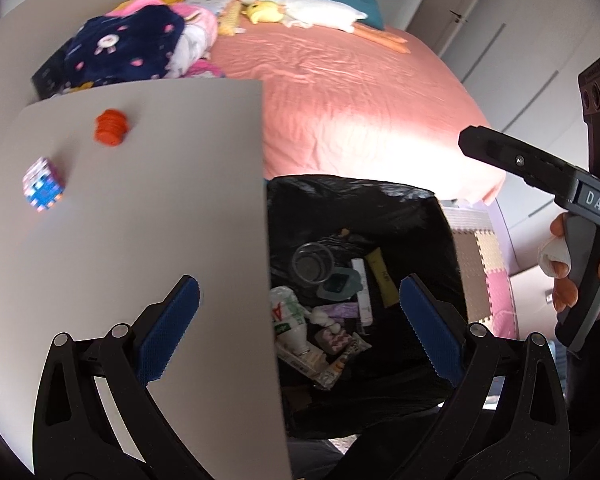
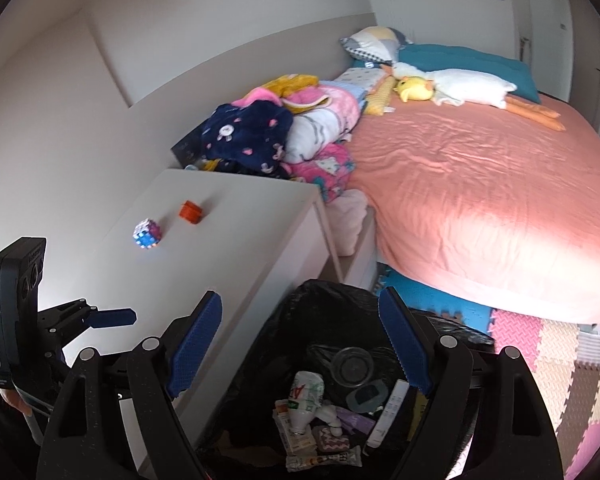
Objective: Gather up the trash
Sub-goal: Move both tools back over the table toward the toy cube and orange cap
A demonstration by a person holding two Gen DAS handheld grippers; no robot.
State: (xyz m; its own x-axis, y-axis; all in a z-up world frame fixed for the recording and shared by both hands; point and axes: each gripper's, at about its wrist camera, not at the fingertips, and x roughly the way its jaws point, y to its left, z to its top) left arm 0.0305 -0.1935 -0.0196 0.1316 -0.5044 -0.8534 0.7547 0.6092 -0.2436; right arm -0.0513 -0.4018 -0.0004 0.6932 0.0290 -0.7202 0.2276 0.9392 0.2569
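Both hand-held grippers, left [image 1: 296, 332] and right [image 2: 300, 344], hang spread and empty over the bin [image 2: 260, 360]; reaching for the cube [image 2: 147, 234] could knock it off the worktop [image 2: 240, 216].

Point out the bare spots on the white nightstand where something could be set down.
Nightstand: bare along the bin-side edge, right of the cube and orange cap, and toward the near end. Crowded: the trash bin and the clothes pile behind.

This is a bedroom in a home. A wide bed [image 2: 480, 184] with a salmon-pink sheet carries pillows [image 2: 376, 46], a plush duck [image 2: 460, 88] and a heap of folded children's blankets [image 2: 284, 132]. Coloured foam puzzle mats [image 2: 556, 348] cover the floor beside a white nightstand [image 2: 228, 240].
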